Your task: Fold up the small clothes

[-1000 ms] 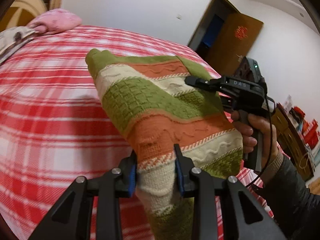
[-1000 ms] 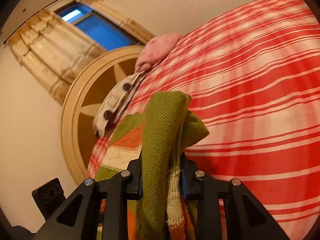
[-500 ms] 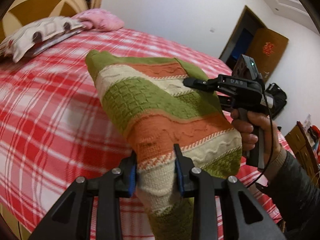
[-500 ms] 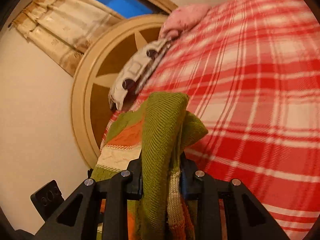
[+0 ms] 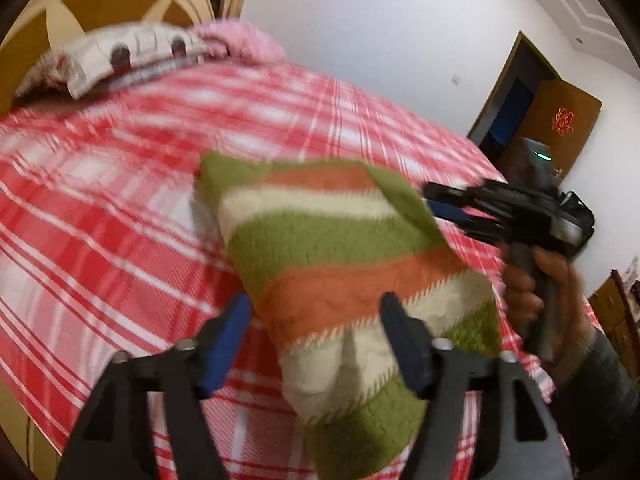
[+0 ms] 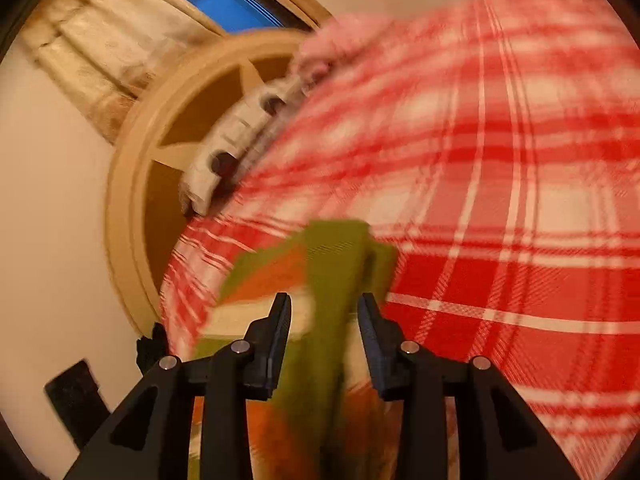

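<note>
The striped knitted garment (image 5: pixel 340 264), banded in green, orange and cream, is seen folded over the red-and-white checked bedspread (image 5: pixel 120 208); both views are blurred, and whether it rests on the bedspread or hangs just above it cannot be told. In the left wrist view its near end is framed by the left gripper (image 5: pixel 316 320), whose fingers are spread wide apart, one to each side of the cloth, with no grip on it. In the right wrist view a green fold of the garment (image 6: pixel 332 280) is seen standing between the fingers of the right gripper (image 6: pixel 324 316), which are likewise parted, with clear space shown on either side of the fold. In the left wrist view the right gripper (image 5: pixel 452 204) is seen just beside the garment's far right corner, with the right hand (image 5: pixel 536 292) wrapped around its handle. At the head of the bed a patterned pillow (image 5: pixel 120 56) and a pink pillow (image 5: pixel 240 40) are laid against a round-topped headboard (image 5: pixel 80 4). A curtained window (image 6: pixel 216 12) is shown above the headboard, and a brown door (image 5: pixel 560 128) is seen across the room.
</note>
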The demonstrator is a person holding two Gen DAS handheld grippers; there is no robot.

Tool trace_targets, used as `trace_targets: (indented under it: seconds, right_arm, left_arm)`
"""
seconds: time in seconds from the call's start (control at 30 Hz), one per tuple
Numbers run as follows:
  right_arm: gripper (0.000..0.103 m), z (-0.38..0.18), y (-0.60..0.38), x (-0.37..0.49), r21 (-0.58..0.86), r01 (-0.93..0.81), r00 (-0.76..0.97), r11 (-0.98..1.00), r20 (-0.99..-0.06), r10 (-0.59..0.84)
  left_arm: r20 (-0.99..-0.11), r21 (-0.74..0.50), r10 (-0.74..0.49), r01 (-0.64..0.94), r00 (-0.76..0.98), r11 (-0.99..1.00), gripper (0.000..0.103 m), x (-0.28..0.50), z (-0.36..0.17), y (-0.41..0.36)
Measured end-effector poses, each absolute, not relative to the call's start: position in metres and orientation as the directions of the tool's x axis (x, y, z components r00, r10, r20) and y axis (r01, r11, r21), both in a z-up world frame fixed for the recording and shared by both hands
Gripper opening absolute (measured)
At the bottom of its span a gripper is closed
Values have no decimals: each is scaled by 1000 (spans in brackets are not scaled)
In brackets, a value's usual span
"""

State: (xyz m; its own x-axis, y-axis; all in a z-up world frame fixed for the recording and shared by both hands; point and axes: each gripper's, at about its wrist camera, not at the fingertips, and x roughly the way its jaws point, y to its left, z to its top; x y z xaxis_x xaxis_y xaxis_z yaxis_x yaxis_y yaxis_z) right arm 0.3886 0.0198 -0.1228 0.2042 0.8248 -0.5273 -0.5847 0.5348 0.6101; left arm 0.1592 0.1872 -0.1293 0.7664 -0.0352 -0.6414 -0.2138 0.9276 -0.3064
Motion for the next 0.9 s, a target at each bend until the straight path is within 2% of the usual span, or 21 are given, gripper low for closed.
trace_targets:
  seconds: [0.1, 0.17, 0.27, 0.33, 0.37, 0.4, 0.47, 0.53, 0.63, 0.73, 0.83, 0.9]
  right_arm:
    - [52, -96, 16, 356, 612, -648, 182, 453, -453, 873]
    - [53, -92, 26, 332, 608, -685, 120, 401, -450, 885]
    - [53, -117, 44, 303, 589, -703, 36, 399, -531, 847]
    - [53, -138, 44, 300, 573, -689, 44, 444, -578, 815]
    - [50, -150, 38, 305, 560, -660, 85, 501, -607, 790]
    - [41, -160, 32, 312, 573, -629, 99, 526, -612, 784]
    - [35, -173, 12, 326, 664, -561, 75, 494, -554, 829]
    - [35, -173, 6, 330, 681, -545, 74, 489, -542, 837]
    - [38, -157, 8, 316, 609, -606, 109, 512, -574, 811]
    - [40, -146, 7, 296, 584, -651, 102, 485, -566, 818]
    - [40, -159, 13, 288, 486, -653, 166, 581, -657, 736]
    - [40, -168, 7, 289, 502, -641, 169, 580, -645, 745]
  left_arm:
    - [-635, -260, 9, -225, 773, 939, 84, 170, -130, 189]
    - [-648, -214, 55, -251, 760, 944, 84, 179, -137, 190]
    - [-683, -162, 108, -294, 722, 942, 84, 186, -152, 196]
    - [-695, -187, 84, -292, 714, 938, 88, 182, -160, 200]
    - [-698, -197, 72, -288, 712, 937, 94, 180, -166, 202]
    - [-697, -201, 70, -288, 714, 936, 98, 177, -171, 202]
    - [-688, -218, 64, -290, 723, 932, 98, 173, -173, 199]
    - [-694, -234, 50, -291, 718, 928, 98, 171, -171, 196]
    - [-707, -203, 59, -282, 705, 938, 98, 166, -164, 183]
    - [-709, -184, 48, -250, 703, 951, 98, 157, -161, 172]
    - [-730, -146, 67, -251, 680, 957, 98, 155, -169, 164]
    - [-740, -138, 68, -250, 669, 958, 98, 156, -173, 161]
